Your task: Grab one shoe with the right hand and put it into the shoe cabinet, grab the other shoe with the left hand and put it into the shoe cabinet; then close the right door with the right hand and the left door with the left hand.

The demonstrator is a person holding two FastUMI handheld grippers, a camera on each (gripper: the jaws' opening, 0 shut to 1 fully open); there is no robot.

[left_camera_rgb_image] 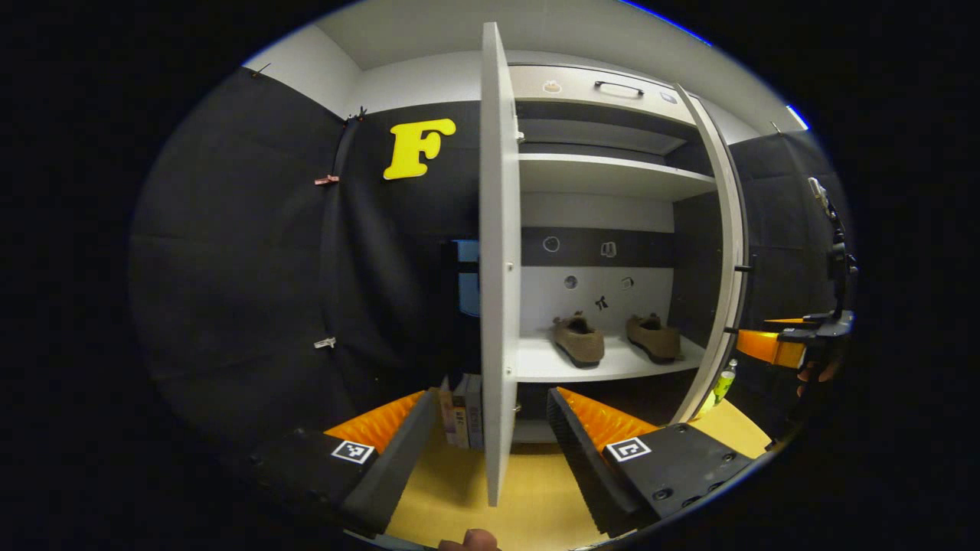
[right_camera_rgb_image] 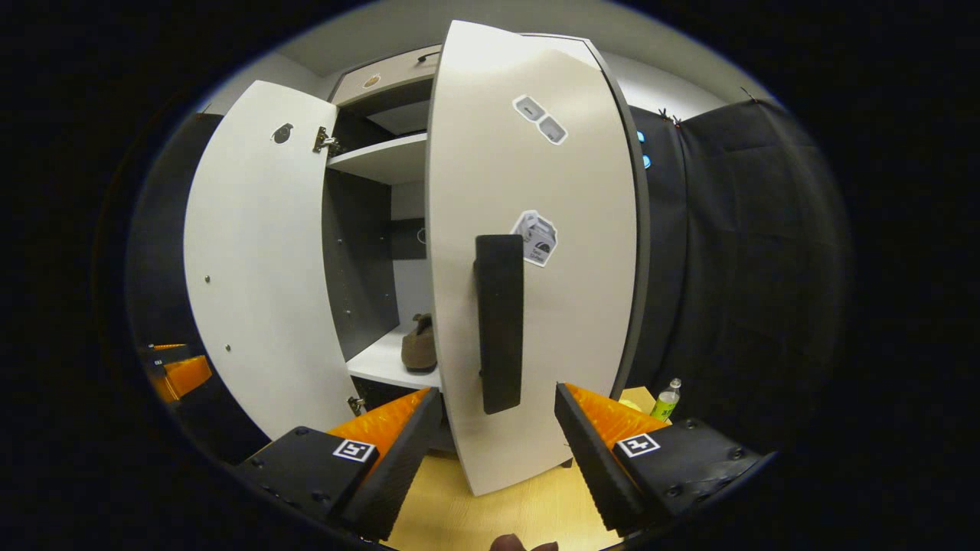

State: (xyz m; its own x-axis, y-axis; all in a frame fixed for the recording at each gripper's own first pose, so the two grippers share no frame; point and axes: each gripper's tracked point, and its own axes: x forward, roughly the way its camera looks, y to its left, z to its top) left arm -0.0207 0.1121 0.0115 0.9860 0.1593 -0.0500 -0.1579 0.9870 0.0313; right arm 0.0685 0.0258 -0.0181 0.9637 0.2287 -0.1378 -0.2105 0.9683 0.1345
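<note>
Two brown shoes, one (left_camera_rgb_image: 578,340) beside the other (left_camera_rgb_image: 653,337), rest on the white lower shelf (left_camera_rgb_image: 536,367) inside the shoe cabinet. Both doors stand open. The left door (left_camera_rgb_image: 499,252) faces me edge-on, between the spread fingers of my open left gripper (left_camera_rgb_image: 490,394). In the right gripper view the right door (right_camera_rgb_image: 551,321) is partly swung in, its black handle (right_camera_rgb_image: 499,321) just above the gap of my open right gripper (right_camera_rgb_image: 498,390). One shoe (right_camera_rgb_image: 419,344) peeks past that door. The right gripper (left_camera_rgb_image: 796,344) appears far right, the left gripper (right_camera_rgb_image: 172,371) far left.
A green bottle (right_camera_rgb_image: 668,398) stands on the wooden floor (right_camera_rgb_image: 490,505) right of the cabinet. Several books (left_camera_rgb_image: 459,413) lean beside the left door's foot. A drawer with a handle (left_camera_rgb_image: 616,88) tops the cabinet, and an upper shelf (left_camera_rgb_image: 612,176) is bare.
</note>
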